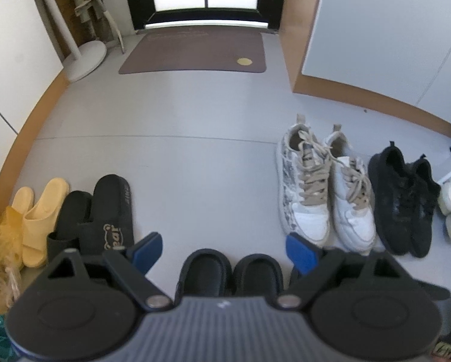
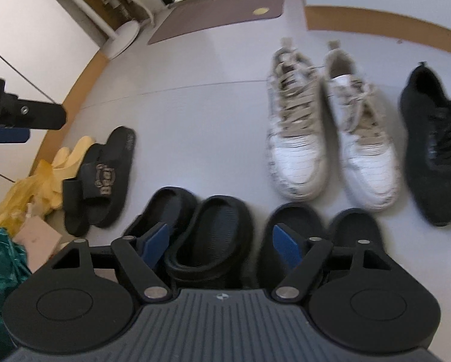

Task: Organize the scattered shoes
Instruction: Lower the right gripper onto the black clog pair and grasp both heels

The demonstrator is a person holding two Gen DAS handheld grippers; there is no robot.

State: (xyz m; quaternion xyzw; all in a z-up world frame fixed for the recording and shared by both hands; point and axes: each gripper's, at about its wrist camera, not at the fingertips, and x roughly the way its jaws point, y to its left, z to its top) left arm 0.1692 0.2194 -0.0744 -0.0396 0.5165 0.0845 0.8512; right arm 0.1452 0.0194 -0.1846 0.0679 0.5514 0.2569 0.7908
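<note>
Shoes paired: two white sneakers point(image 2: 331, 138), four black slippers point(image 2: 213, 235) (right view)

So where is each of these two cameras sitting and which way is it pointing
Left wrist: on the left gripper, angled down at the floor toward the doormat; its open blue fingers frame black slippers.
Right wrist: on the right gripper, lower and blurred, over the black slippers; the left gripper shows at its left edge.
Shared: white sneakers, bear slides, doormat.

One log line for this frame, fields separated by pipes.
left gripper open, empty | right gripper open, empty, above black slippers | white sneakers paired | black sneakers paired
</note>
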